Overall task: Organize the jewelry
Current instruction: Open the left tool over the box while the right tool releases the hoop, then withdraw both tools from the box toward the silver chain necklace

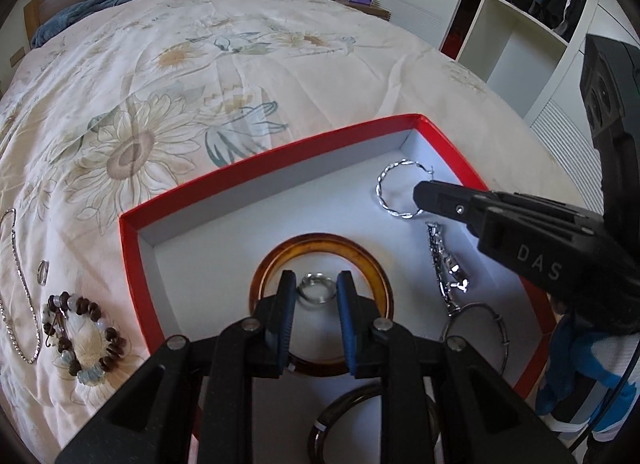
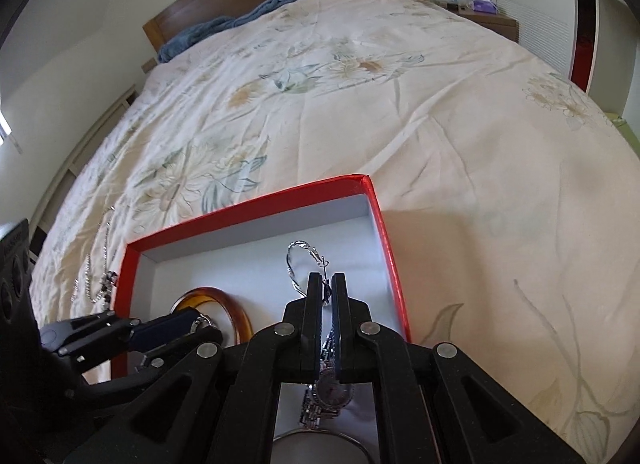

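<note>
A red box (image 1: 260,168) with a white inside lies on the flowered bed cover. My left gripper (image 1: 316,278) is low over it, blue pads closed on a small silver ring (image 1: 317,288) above an amber bangle (image 1: 320,248). My right gripper (image 1: 420,194) comes in from the right, shut on the edge of a twisted silver hoop earring (image 1: 394,188). In the right wrist view the hoop earring (image 2: 296,264) runs into the closed right gripper (image 2: 327,278). A silver watch (image 1: 448,264), a thin silver bangle (image 1: 480,328) and a dark bangle (image 1: 348,412) lie in the box.
Left of the box, on the cover, lie a beaded bracelet (image 1: 80,332), a silver chain (image 1: 20,304) and a small ring (image 1: 43,272). A blue towel (image 1: 120,0) lies by the wooden headboard. White shelves (image 1: 520,44) stand at the right. A blue and white sleeve (image 1: 580,384) shows behind the right gripper.
</note>
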`<state>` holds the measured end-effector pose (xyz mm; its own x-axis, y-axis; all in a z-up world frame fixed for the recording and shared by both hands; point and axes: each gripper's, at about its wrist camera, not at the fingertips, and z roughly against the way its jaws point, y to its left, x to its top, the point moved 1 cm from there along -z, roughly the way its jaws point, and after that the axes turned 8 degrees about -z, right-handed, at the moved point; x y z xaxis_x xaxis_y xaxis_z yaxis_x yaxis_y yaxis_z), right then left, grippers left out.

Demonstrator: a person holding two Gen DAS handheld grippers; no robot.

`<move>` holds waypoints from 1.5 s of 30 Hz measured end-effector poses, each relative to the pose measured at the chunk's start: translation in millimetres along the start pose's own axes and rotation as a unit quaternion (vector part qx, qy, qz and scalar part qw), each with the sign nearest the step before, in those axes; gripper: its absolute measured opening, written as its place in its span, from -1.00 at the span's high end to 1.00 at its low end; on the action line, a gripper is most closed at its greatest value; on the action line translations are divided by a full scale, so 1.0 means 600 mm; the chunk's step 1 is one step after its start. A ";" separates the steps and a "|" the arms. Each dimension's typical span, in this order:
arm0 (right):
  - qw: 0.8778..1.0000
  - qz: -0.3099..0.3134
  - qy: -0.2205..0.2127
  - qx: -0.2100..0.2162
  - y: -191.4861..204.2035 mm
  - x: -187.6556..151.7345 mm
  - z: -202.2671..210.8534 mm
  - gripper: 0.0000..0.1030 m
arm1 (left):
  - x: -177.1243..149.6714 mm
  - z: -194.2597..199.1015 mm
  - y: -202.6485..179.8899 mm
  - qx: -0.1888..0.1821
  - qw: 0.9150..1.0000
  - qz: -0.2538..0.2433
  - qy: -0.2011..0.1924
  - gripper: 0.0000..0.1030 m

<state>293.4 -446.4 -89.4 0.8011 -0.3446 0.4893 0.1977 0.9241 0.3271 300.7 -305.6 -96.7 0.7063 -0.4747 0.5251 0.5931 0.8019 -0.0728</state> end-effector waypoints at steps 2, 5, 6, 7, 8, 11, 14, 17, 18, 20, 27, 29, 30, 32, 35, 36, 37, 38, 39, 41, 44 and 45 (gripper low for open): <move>1.000 0.005 0.002 -0.007 0.001 0.000 -0.001 0.90 | 0.000 0.000 0.002 -0.005 1.000 0.004 0.000 0.61; 1.000 0.005 0.002 -0.014 -0.001 -0.001 0.001 0.89 | 0.002 0.000 0.004 -0.009 1.000 0.006 0.000 0.55; 1.000 0.005 0.003 -0.016 -0.002 -0.001 0.001 0.87 | 0.003 0.001 0.003 -0.009 1.000 0.006 0.000 0.49; 1.000 0.005 0.003 -0.019 -0.003 -0.002 0.002 0.81 | 0.003 0.002 0.002 -0.007 1.000 0.004 0.000 0.45; 1.000 0.004 0.003 -0.020 -0.005 -0.003 0.006 0.79 | 0.003 0.003 0.001 -0.005 1.000 0.004 -0.001 0.38; 1.000 0.006 0.001 -0.025 -0.005 -0.005 0.015 0.67 | 0.003 0.006 0.000 -0.004 1.000 0.004 -0.002 0.37; 1.000 0.007 -0.003 -0.027 -0.005 -0.010 0.034 0.66 | 0.003 0.020 -0.001 -0.007 1.000 0.011 -0.011 0.37; 1.000 0.005 -0.011 -0.029 -0.007 -0.016 0.061 0.64 | 0.005 0.043 -0.005 -0.008 1.000 0.013 -0.023 0.37; 0.999 0.004 -0.014 -0.029 -0.007 -0.018 0.068 0.64 | 0.006 0.055 -0.007 -0.009 0.999 0.012 -0.028 0.37; 0.999 -0.001 -0.022 -0.031 -0.005 -0.025 0.095 0.61 | 0.005 0.081 -0.011 -0.011 0.999 0.012 -0.042 0.37; 0.998 -0.010 -0.048 -0.026 0.019 -0.067 0.189 0.45 | -0.037 0.174 -0.023 -0.008 0.998 0.005 -0.054 0.36; 0.998 -0.011 -0.056 -0.021 0.033 -0.083 0.218 0.43 | -0.059 0.202 -0.021 -0.005 0.999 0.005 -0.052 0.36; 0.998 -0.010 -0.060 -0.018 0.040 -0.090 0.231 0.43 | -0.069 0.214 -0.019 0.000 0.999 0.006 -0.053 0.36; 0.998 -0.008 -0.067 -0.011 0.057 -0.105 0.257 0.42 | -0.094 0.245 -0.012 0.007 0.998 0.012 -0.057 0.36; 0.997 -0.004 -0.078 0.002 0.090 -0.131 0.297 0.39 | -0.131 0.291 0.001 0.020 0.998 0.022 -0.064 0.36; 0.997 -0.001 -0.081 0.005 0.099 -0.138 0.307 0.39 | -0.146 0.310 0.006 0.026 0.997 0.027 -0.068 0.36; 0.996 0.002 -0.085 0.010 0.111 -0.147 0.322 0.38 | -0.155 0.323 0.010 0.029 0.997 0.031 -0.071 0.36; 0.996 0.006 -0.088 0.014 0.122 -0.153 0.333 0.38 | -0.167 0.340 0.015 0.035 0.996 0.035 -0.076 0.36; 0.996 0.009 -0.091 0.017 0.130 -0.160 0.342 0.38 | -0.176 0.354 0.019 0.042 0.995 0.038 -0.081 0.36; 0.995 0.017 -0.098 0.025 0.153 -0.175 0.366 0.38 | -0.198 0.388 0.030 0.056 0.993 0.047 -0.089 0.36; 0.993 0.030 -0.110 0.036 0.184 -0.195 0.400 0.38 | -0.231 0.436 0.047 0.076 0.990 0.057 -0.103 0.33; 0.992 0.034 -0.114 0.039 0.192 -0.201 0.410 0.38 | -0.241 0.449 0.053 0.084 0.989 0.061 -0.108 0.27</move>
<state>80.7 -339.0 88.4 0.6614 -0.3191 0.6788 0.0961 0.9336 0.3453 113.5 -113.7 53.7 0.6589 -0.2978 0.6908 0.4242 0.9054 -0.0143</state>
